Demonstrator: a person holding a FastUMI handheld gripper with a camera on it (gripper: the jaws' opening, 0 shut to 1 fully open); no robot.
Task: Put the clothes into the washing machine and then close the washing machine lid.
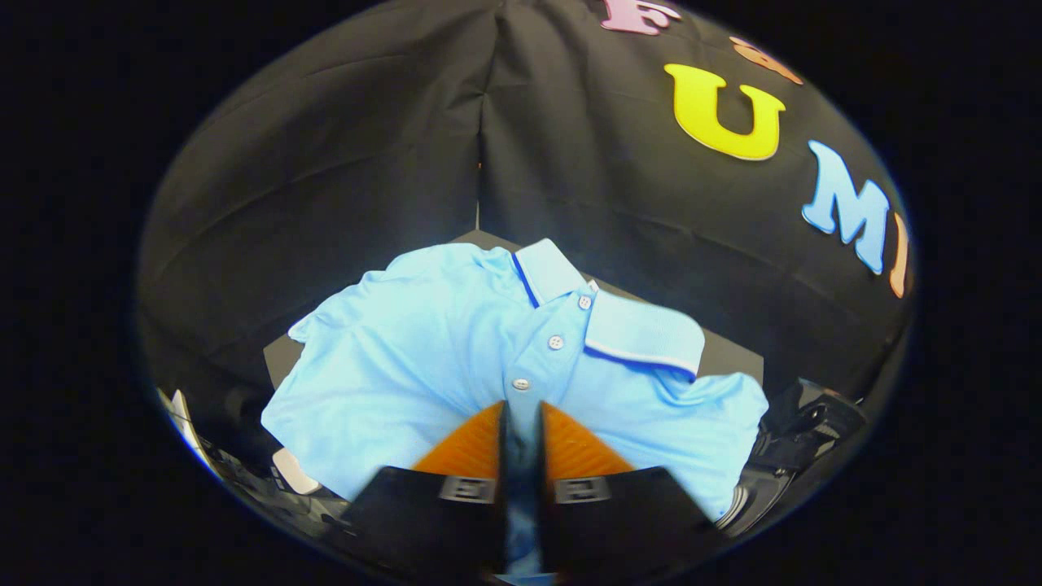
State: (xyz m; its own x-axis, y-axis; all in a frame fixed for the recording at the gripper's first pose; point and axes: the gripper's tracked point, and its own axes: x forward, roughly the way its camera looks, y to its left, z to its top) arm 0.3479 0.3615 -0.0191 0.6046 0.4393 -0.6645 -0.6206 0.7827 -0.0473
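Both jaws are squeezed close together on a fold of the light blue shirt [423,358], right by its row of buttons, so the gripper [521,419] has a pinch of cloth between its fingers. Most of the shirt spreads out just ahead of the fingers and beyond them, with its collar [643,330] open and flat. It rests on a dark surface [728,358] that peeks out past the collar and beside the sleeve. I think the pinch is small, so the slippery cloth could slide out when the shirt is pulled along. The loose sleeves and hem could drag too, or catch on the dark things [802,431] sitting close by on one side, or on the pale things [293,472] on the other. If part of the shirt hangs over the edge of the washer, the lid may not shut. Black cloth walls [326,163] stand all around the back, and they meet in a corner behind the shirt.
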